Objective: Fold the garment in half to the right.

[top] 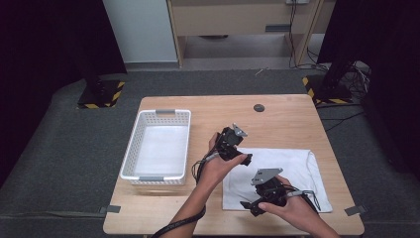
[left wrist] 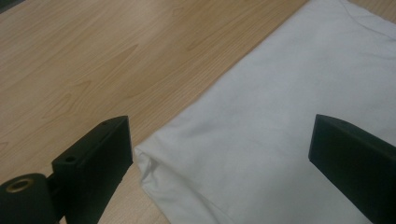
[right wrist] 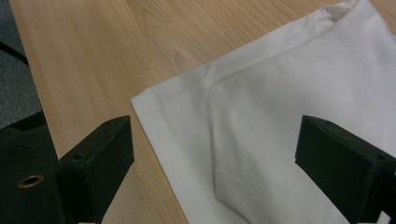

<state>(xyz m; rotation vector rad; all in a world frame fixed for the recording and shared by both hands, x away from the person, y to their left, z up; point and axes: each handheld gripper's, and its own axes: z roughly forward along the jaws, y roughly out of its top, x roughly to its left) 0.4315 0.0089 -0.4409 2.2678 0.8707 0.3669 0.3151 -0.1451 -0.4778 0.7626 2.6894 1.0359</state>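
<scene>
White folded garment (top: 285,171): lies flat on the worktop (top: 277,119), right of the white basket (top: 159,146), not yet lifted. Your left gripper (top: 243,159) and right gripper (top: 250,204) hover at its near-left corners, fingers spread, pinching nothing; gripping and moving remain.

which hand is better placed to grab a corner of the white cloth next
Probably the right. The right tool hovers open at the white cloth's near-left corner, its hem between the open jaws. The left tool is also open, over the far-left corner, so the difference is small.
</scene>
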